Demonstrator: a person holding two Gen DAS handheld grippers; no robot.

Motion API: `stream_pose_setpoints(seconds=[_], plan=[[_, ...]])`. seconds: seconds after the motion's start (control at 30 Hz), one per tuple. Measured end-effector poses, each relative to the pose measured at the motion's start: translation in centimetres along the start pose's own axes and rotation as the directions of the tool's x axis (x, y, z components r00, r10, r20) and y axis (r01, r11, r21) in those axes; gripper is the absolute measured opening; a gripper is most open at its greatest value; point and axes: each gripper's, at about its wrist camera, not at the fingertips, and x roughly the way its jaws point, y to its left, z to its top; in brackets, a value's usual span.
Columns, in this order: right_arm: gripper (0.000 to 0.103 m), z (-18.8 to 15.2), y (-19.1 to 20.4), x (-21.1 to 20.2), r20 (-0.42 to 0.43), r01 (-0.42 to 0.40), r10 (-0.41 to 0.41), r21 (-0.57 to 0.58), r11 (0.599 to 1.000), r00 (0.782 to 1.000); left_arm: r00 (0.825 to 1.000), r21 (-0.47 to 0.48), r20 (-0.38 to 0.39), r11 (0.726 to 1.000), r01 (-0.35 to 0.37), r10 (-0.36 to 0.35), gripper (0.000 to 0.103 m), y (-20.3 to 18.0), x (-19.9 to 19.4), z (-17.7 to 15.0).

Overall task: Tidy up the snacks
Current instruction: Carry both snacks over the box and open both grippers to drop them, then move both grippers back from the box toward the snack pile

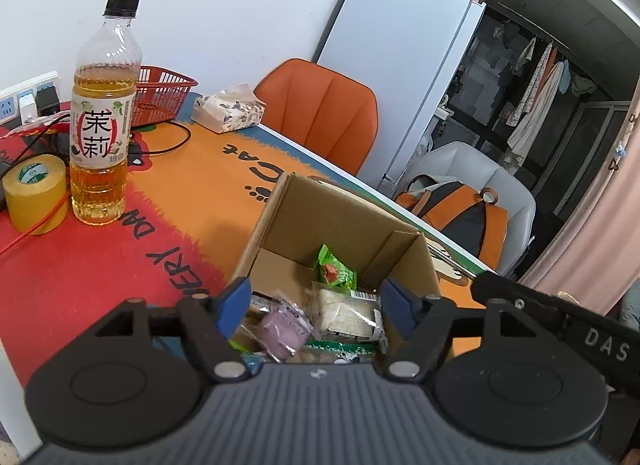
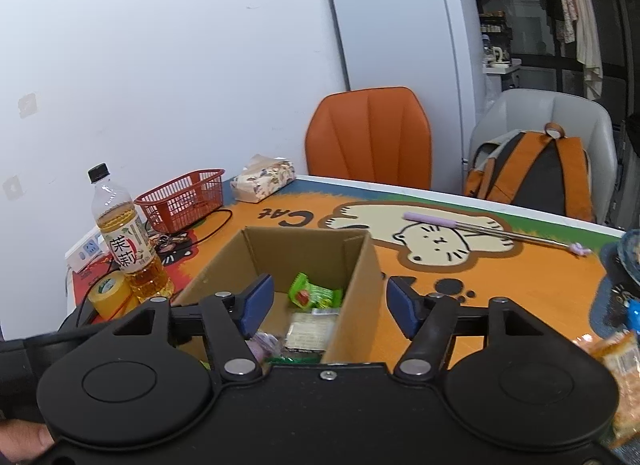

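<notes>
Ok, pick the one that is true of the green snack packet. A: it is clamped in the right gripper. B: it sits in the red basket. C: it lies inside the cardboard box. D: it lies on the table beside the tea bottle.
C: the green snack packet lies on the floor of the open cardboard box, among other wrapped snacks, with no pads touching it.

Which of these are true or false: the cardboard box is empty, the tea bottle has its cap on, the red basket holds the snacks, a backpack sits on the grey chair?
1. The cardboard box is empty. False: snack packets lie inside, among them a green packet.
2. The tea bottle is capped. True.
3. The red basket holds the snacks. False: no snacks show in it.
4. A backpack sits on the grey chair. True.
</notes>
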Motion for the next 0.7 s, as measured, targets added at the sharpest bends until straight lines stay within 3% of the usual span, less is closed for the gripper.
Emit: stream_pose_setpoints(seconds=[0.7], plan=[[0.093, -2.8, -5.9, -5.4, 0.020, 0.104, -0.106, 0.105, 0.989, 0.994, 1.000, 0.103, 0.016, 0.995, 0.016, -0.018, 0.095, -5.6, -1.7, -2.7]])
